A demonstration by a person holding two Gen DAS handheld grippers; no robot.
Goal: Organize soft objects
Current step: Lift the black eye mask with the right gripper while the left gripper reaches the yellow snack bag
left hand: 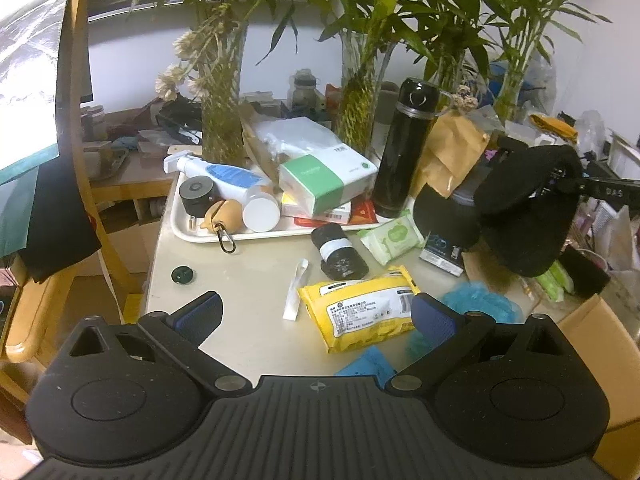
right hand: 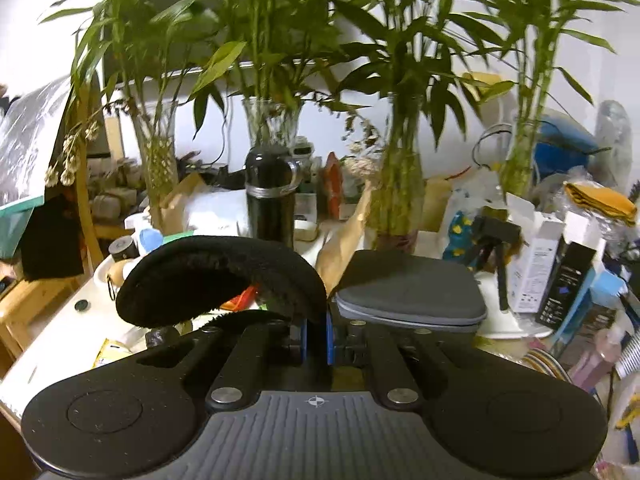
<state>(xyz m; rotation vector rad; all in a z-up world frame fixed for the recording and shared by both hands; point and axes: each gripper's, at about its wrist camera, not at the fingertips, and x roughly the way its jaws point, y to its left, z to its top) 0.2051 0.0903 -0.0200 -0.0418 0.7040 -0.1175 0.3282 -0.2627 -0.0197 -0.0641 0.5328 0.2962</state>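
My left gripper (left hand: 316, 316) is open and empty, low over the table's front edge. Between and just beyond its blue pads lies a yellow wipes pack (left hand: 360, 312). A blue fluffy cloth (left hand: 480, 304) lies to its right. A green wipes pack (left hand: 390, 238) and a black roll (left hand: 340, 254) lie farther back. My right gripper (right hand: 316, 336) is shut on a black soft pad (right hand: 224, 280) and holds it in the air; the same pad shows at the right of the left wrist view (left hand: 524, 208), above the table.
A white tray (left hand: 184, 228) holds bottles, boxes and a tissue pack (left hand: 320, 180). A black flask (left hand: 404, 148) stands behind it, with glass vases of bamboo (left hand: 224, 120). A grey zip case (right hand: 408, 292) lies ahead of my right gripper. A wooden chair (left hand: 76, 120) stands left. Boxes (right hand: 560, 272) crowd the right.
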